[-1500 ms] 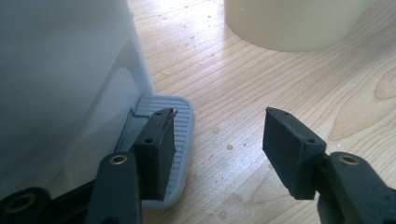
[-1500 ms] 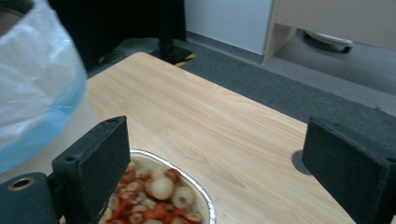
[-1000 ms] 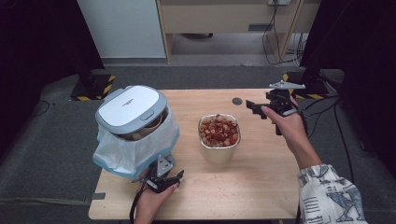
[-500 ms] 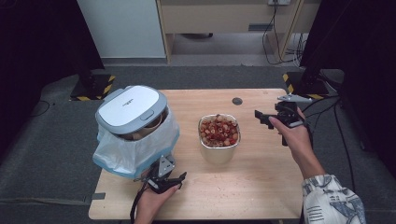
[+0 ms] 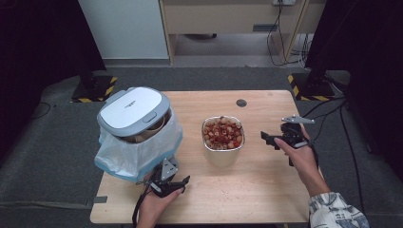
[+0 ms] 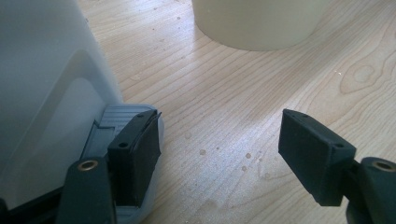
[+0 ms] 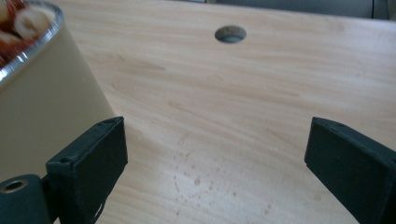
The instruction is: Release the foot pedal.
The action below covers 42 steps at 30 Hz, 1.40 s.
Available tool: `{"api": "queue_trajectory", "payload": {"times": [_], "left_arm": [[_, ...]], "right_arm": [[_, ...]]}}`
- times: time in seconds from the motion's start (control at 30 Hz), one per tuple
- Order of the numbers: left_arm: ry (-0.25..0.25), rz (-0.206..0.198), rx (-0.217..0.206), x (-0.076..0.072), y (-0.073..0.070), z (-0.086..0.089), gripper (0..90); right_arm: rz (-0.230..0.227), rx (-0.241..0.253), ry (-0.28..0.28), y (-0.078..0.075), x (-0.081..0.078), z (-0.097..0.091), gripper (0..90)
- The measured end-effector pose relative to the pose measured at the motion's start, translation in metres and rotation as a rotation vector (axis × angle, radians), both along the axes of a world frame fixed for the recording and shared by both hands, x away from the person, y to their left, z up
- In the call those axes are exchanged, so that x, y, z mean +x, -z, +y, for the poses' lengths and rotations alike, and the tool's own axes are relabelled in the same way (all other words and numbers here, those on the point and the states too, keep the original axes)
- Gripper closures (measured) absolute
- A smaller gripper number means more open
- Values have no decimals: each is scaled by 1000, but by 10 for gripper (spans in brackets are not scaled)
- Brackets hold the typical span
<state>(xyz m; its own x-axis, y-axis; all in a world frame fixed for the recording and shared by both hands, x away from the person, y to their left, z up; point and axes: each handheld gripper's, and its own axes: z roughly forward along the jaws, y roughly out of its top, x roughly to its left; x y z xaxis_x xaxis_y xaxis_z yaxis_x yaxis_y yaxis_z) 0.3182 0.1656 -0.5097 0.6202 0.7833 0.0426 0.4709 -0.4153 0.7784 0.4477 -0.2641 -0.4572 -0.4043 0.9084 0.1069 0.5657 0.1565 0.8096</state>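
A cream pot (image 5: 223, 141) heaped with red and pale food stands mid-table. To its left is a white lidded bin (image 5: 134, 114) lined with a pale blue bag (image 5: 135, 154). My left gripper (image 5: 167, 181) rests near the table's front edge, just below the bin, jaws open. In the left gripper view its left jaw sits at the bin's grey foot pedal (image 6: 112, 123), and the pot's base (image 6: 257, 23) lies ahead. My right gripper (image 5: 270, 139) hovers right of the pot, open and empty. The pot's side (image 7: 42, 107) shows by its left jaw.
The wooden table (image 5: 266, 190) has a round cable hole (image 5: 241, 102) at the back, also seen as a cable hole (image 7: 230, 33) ahead of the right gripper. Small crumbs dot the wood. Cables trail off the right side toward black stands.
The right gripper has moved from the table's back right corner toward the front and lower, ending beside the pot. The left gripper has stayed put.
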Motion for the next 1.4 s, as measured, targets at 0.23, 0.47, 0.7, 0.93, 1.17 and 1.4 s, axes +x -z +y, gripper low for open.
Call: {"api": "queue_trajectory", "payload": {"times": [0.23,0.47,0.7,0.93,1.17,1.4], "left_arm": [[6,3,7,0,1,-1,280],[9,7,10,0,1,-1,278],[11,6,15,0,2,-1,272],[12,2,19,0,2,-2,265],[10,1,19,0,2,-1,265],[12,0,21,0,2,-2,264]], "right_arm": [[46,-4,9,21,-7,-4,68],[91,-25,87,42,-3,-11,74],[151,-64,112,61,-2,-11,66],[176,-98,108,70,-2,-1,59],[129,-166,114,81,-8,11,33],[116,-162,132,83,-13,14,16]]}}
